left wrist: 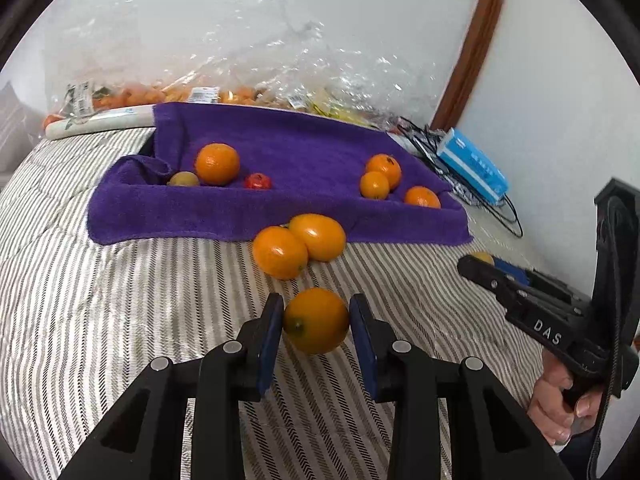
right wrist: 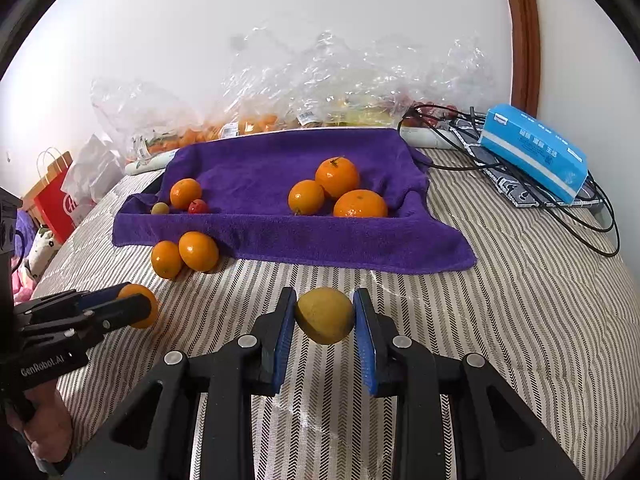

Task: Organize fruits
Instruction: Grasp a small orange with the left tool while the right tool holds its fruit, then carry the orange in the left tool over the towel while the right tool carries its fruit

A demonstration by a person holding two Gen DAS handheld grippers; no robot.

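While both views are taken over the striped bed (left wrist: 120,300), an orange fruit (left wrist: 316,320) is seen clamped between the pads of the left gripper (left wrist: 316,322), and a yellow-green fruit (right wrist: 325,315) is pinched in the fully closed right gripper (right wrist: 325,316). Two loose oranges (left wrist: 298,246) are seen touching each other just beside the front edge of the purple towel tray (left wrist: 260,220). Three oranges (right wrist: 338,192) are grouped at the tray's right, with another orange, a small red fruit (right wrist: 197,206) and a greenish one at its left. Only in the right wrist view is a red paper bag (right wrist: 54,204) shown; the blue box (right wrist: 536,152) is clearer there.
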